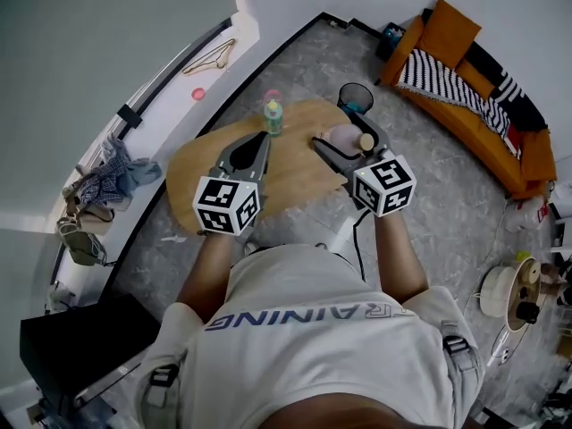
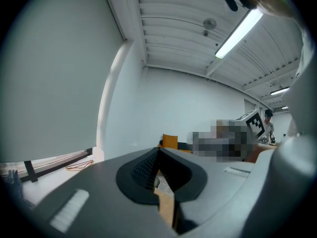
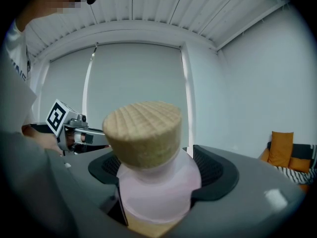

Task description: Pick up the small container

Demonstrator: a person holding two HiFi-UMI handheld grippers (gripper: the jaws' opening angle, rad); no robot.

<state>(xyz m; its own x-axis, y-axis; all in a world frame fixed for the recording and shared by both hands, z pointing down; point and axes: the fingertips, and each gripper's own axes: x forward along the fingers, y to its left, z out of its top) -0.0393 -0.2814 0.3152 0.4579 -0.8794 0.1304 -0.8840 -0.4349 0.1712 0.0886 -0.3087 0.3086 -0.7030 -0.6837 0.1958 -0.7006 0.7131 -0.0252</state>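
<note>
The small container point(image 1: 346, 137) is a pale pink jar with a cork lid point(image 3: 142, 133). It sits between the jaws of my right gripper point(image 1: 340, 134), which is shut on its pink body point(image 3: 159, 185). The jar hangs over the right end of the oval wooden table point(image 1: 295, 177). In the right gripper view the jar points toward a window and the ceiling, and no table shows under it. My left gripper point(image 1: 263, 138) hovers over the middle of the table. Its dark pads point(image 2: 143, 170) meet at the tip with nothing between them.
A small bottle point(image 1: 273, 114) with green contents and a pink cap stands at the table's far edge. A black bin point(image 1: 356, 96) stands just beyond the table. An orange sofa point(image 1: 465, 88) is at the far right. A hanger point(image 1: 210, 58) and clothes point(image 1: 112, 177) lie along the left window ledge.
</note>
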